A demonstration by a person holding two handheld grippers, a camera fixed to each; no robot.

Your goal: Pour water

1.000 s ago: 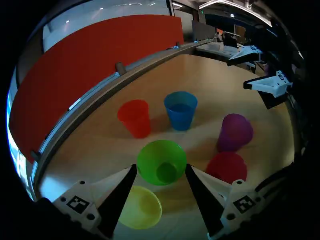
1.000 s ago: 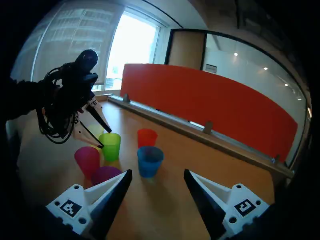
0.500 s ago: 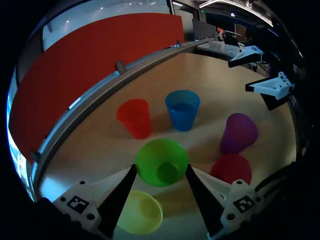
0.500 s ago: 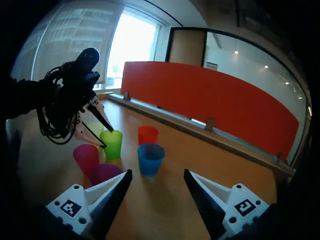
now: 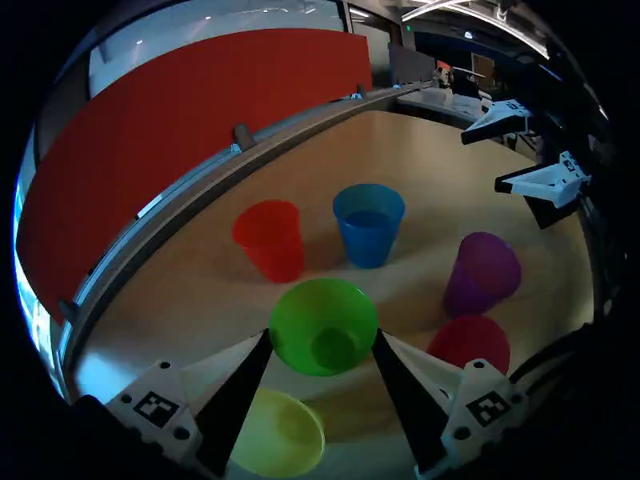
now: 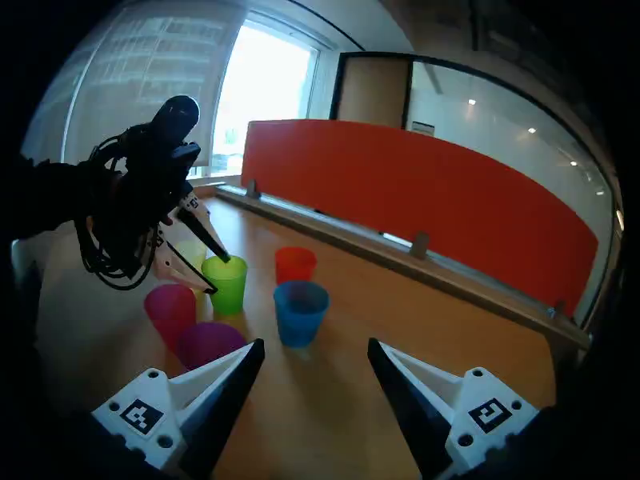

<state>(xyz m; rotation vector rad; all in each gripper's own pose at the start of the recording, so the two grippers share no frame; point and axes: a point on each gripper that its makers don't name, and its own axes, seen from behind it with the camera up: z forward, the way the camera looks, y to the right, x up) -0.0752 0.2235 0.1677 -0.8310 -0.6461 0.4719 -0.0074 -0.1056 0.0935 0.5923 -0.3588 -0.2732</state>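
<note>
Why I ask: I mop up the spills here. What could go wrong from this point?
The left tool pinches the green cup by its sides; it may slip or buckle when tilted. The pink cup, purple cup and yellow cup stand close by; a swing could topple one. The blue cup seems to hold water, so bumping it would spill.

Blown-out window glare; left gripper view dim, edges fisheye-warped
</note>
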